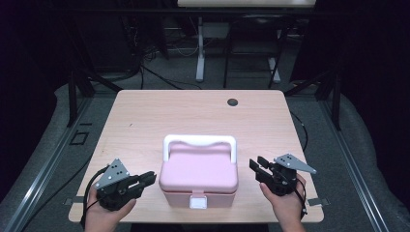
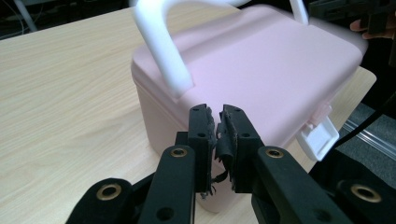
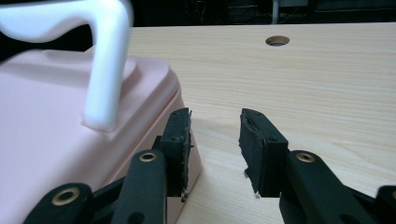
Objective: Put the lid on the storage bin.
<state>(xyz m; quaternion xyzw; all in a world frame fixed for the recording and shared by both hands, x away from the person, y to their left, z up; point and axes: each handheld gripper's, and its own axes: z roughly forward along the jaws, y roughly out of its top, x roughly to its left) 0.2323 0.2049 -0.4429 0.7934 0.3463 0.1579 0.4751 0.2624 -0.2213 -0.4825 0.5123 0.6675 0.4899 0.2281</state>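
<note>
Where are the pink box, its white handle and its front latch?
pink box (image 1: 198,175): high view, middle of the lid.
white handle (image 1: 200,140): high view, top bar of the handle.
front latch (image 1: 198,202): high view, white tab on the near wall.

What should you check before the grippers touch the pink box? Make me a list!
1. Pink box stands flat on the table: ok.
2. Lid is down and the white front latch hangs at the front: lid ok; whether the latch is locked, cannot tell.
3. White handle stands up, free to grab: ok.
4. Left hand-held gripper is beside the box's left side with its jaws nearly together and nothing between them: not ok for grabbing, it needs opening first.
5. Right hand-held gripper is by the box's right side, jaws apart and empty: ok.
6. Nothing else lies near the box: ok.
</note>
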